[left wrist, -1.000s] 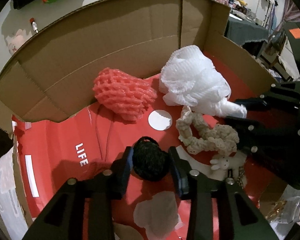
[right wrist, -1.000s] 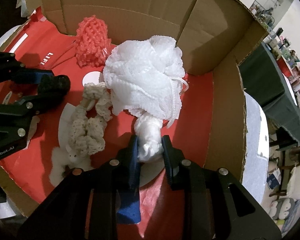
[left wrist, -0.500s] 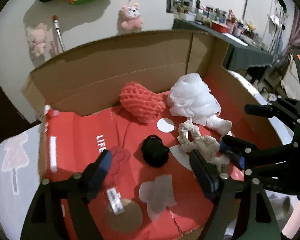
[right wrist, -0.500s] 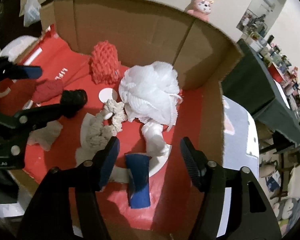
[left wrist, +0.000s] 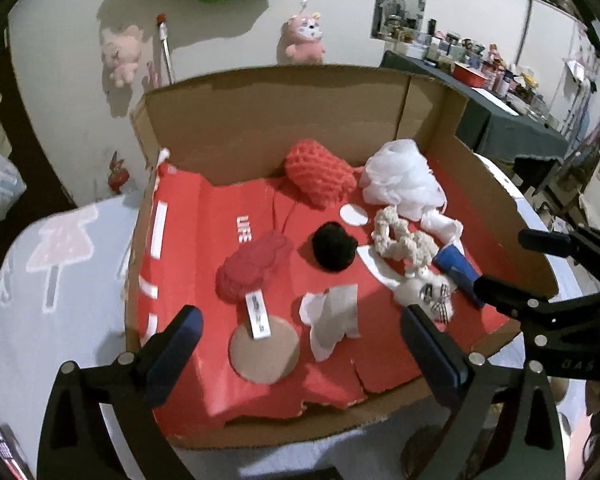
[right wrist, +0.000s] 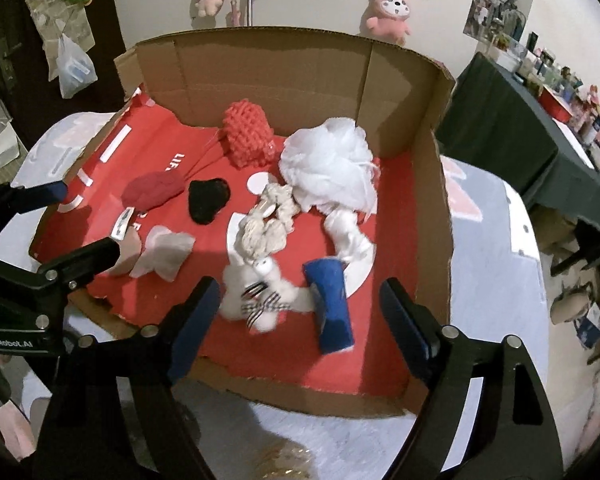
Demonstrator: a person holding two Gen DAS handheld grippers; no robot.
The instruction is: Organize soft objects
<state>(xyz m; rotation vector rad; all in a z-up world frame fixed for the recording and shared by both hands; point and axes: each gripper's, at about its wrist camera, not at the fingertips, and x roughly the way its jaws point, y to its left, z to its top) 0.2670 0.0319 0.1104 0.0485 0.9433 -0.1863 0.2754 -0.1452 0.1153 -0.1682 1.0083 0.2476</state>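
Observation:
A shallow cardboard box (left wrist: pixel 268 120) (right wrist: pixel 268 76) with a red floor holds the soft objects. Inside lie a red foam net (left wrist: pixel 318 174) (right wrist: pixel 248 136), a white mesh pouf (left wrist: pixel 400 178) (right wrist: pixel 328 168), a black ball (left wrist: pixel 334 246) (right wrist: pixel 208 200), a cream knitted rope (left wrist: pixel 400 236) (right wrist: pixel 266 224), a dark red knit piece (left wrist: pixel 252 266) (right wrist: pixel 152 190), a white fluffy toy with a checked bow (left wrist: pixel 426 292) (right wrist: pixel 260 296) and a blue roll (left wrist: pixel 458 270) (right wrist: pixel 332 304). My left gripper (left wrist: pixel 300 340) and right gripper (right wrist: pixel 300 316) are both open, empty and held above the box's near edge.
The box stands on a pale printed tablecloth (left wrist: pixel 60 280) (right wrist: pixel 496 240). A crumpled white paper (left wrist: pixel 334 320) and a brown disc with a small tag (left wrist: pixel 264 346) lie near the front. Plush toys (left wrist: pixel 304 36) hang on the wall; a cluttered dark table (left wrist: pixel 500 112) stands right.
Both grippers opened, letting go of the black ball and the pouf's tail, and pulled back and up out of the box. More of the room shows.

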